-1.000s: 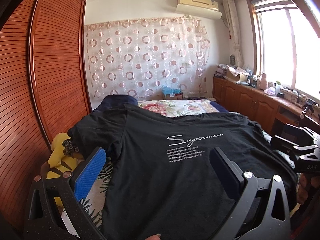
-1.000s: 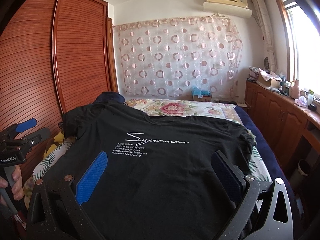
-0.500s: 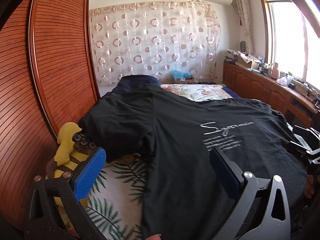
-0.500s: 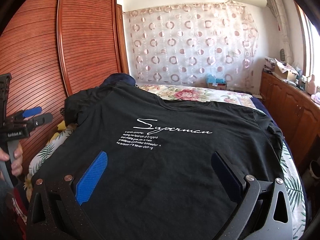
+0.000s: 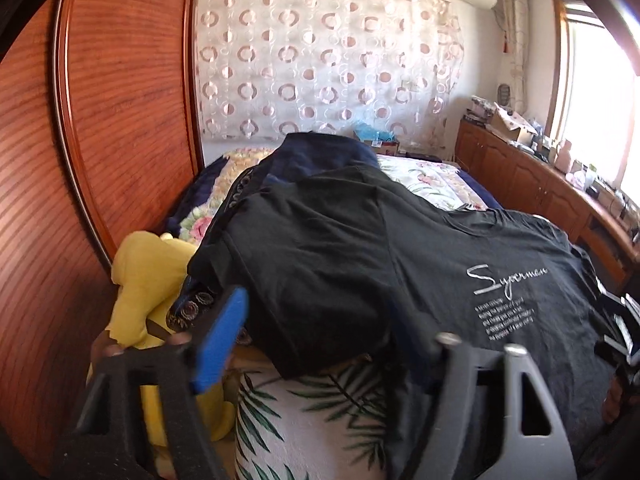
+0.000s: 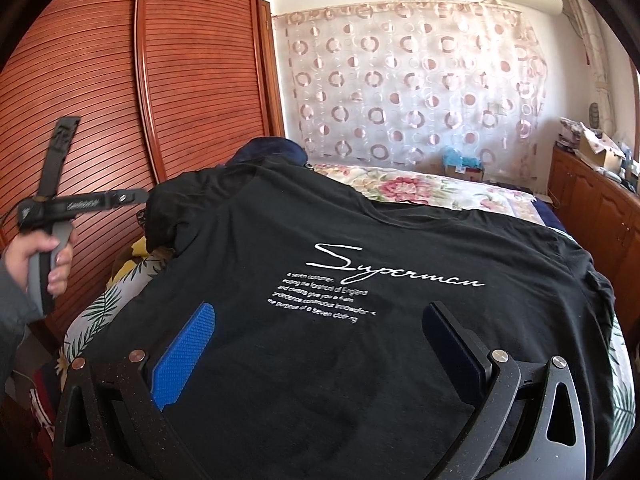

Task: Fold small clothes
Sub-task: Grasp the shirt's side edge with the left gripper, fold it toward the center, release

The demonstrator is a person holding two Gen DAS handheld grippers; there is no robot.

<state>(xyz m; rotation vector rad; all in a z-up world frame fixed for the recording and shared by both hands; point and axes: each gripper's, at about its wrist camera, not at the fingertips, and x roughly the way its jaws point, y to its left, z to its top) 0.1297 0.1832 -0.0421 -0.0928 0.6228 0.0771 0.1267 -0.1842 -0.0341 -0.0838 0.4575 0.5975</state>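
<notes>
The left gripper [image 5: 316, 332] gapes wide, holding nothing, its fingers straddling the sleeve of the black T-shirt [image 5: 400, 264], which lies spread on the bed [image 5: 304, 420]. The right gripper [image 6: 320, 344] is likewise wide open and empty above the shirt's printed lettering [image 6: 360, 276].

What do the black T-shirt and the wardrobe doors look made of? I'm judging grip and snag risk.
Black T-shirt: seemingly soft matte knit, likely cotton; it drapes limp, with white printed lettering. Wardrobe doors: reddish wood or veneer, semi-gloss, horizontally slatted.
</notes>
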